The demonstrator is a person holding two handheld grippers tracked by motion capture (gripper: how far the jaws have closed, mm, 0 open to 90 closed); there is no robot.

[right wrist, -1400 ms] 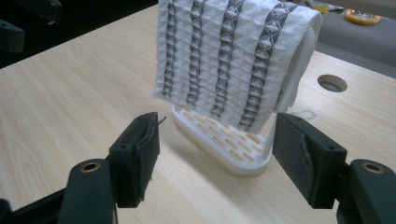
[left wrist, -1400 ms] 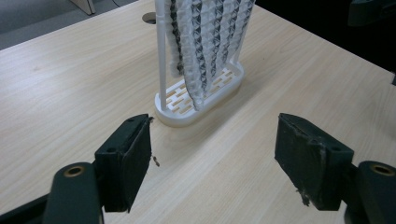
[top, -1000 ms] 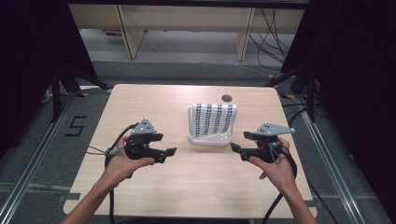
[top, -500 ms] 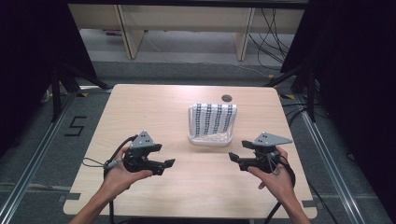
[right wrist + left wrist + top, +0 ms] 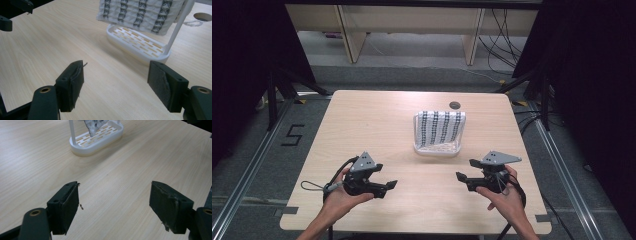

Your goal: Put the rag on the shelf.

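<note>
Currently we had left gripper released, jaws wide over bare worktop, right gripper likewise released, white rack mid-worktop ahead of both, patterned cloth draped on it, nothing held.

A light wooden surface fills the middle of the high view, with a small round hole near its far edge, right of centre. Around it lies grey floor; at the left of the frame a "5" mark is taped on it. Along the top stand pale wooden furniture legs, and dark cables trail at the upper right. Black curtains close off both sides.
</note>
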